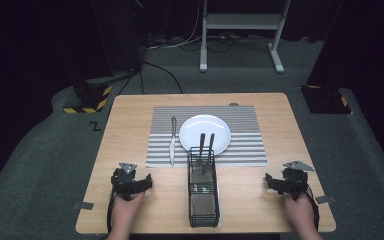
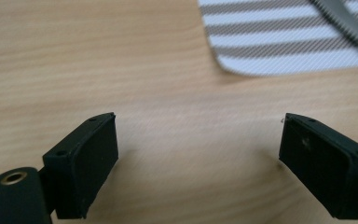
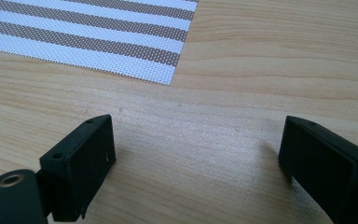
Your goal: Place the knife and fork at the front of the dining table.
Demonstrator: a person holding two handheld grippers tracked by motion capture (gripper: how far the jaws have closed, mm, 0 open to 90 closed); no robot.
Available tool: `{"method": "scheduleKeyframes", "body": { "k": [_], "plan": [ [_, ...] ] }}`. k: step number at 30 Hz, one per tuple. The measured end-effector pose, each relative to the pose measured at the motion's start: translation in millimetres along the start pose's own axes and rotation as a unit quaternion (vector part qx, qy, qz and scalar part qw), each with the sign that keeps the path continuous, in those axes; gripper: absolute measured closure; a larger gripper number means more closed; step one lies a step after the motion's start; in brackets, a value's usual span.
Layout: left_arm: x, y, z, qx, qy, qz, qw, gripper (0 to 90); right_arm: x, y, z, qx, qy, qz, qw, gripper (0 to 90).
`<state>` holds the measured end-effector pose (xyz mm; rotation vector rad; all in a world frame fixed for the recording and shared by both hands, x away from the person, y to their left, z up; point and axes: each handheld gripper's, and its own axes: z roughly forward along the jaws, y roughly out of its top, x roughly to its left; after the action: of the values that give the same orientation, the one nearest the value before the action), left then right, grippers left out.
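Resting low near the front edge of the light wooden table (image 1: 130,107), both hands sit well apart with the wire basket between them. The left hand (image 1: 125,212) comes in from 6 o'clock and holds the black left gripper (image 1: 149,181) pointing roughly toward 2 o'clock; its jaws stand wide apart with nothing between them, just bare wood under them in the left gripper view. Same deal with the right hand (image 1: 299,214): the black right gripper (image 1: 268,181) points toward about 10 o'clock, jaws spread wide, nothing held.

Nearest thing to the left gripper is the silver table knife (image 1: 172,140), lying on the grey-and-white striped placemat (image 1: 245,135) at about 1 o'clock from that gripper, blade end toward the person. Its serrated edge peeks into the left gripper view's top right corner, on the mat's rounded corner. Just beside the knife at 3 o'clock sits the round white plate (image 1: 205,131). The tall black wire cutlery basket (image 1: 203,195) stands at table centre-front, two dark-handled utensils (image 1: 206,150) sticking out toward the plate, overlapping its near rim.

Around the table it's grey carpet (image 1: 40,165), a white metal stand (image 1: 240,30) at 12 o'clock, cables, and yellow-black striped bases (image 1: 87,100) at 10 and 2. Bare wood lies left, right and in front of each gripper.
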<state>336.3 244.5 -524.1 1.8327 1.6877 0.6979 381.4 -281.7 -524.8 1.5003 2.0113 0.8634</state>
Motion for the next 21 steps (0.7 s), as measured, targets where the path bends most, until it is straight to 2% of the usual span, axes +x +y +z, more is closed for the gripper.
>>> {"method": "scheduleKeyframes", "body": {
  "k": [5,9,13,15,18,21],
  "plan": [
    [9.6,-13.6,-10.7,0.001,-0.003,-0.003,1.0,10.4,0.0,0.0,0.0,0.0,0.0,0.0,1.0,10.2],
    [9.4,-21.9,-13.5,-0.024,-0.008,-0.002,0.9997,12.6,-0.1,-0.1,-0.1,-0.001,0.0,-0.003,1.0,10.5],
    [6.5,-20.9,-12.7,-0.025,-0.011,0.004,0.9996,13.8,2.0,-0.4,-1.0,-0.004,-0.004,-0.007,1.0,12.2],
    [5.4,-20.5,-12.2,-0.023,-0.023,0.015,0.9994,13.4,4.8,-1.7,-3.9,-0.019,-0.016,-0.022,0.9994,12.9],
    [5.7,-20.6,-11.8,-0.023,-0.029,0.016,0.9992,11.4,6.6,-4.0,-9.4,-0.041,-0.018,-0.037,0.9983,12.5],
    [6.2,-20.5,-11.7,-0.022,-0.033,0.018,0.9991,10.9,8.1,-3.5,-17.1,-0.067,-0.018,-0.035,0.997,12.6]
  ]
}}
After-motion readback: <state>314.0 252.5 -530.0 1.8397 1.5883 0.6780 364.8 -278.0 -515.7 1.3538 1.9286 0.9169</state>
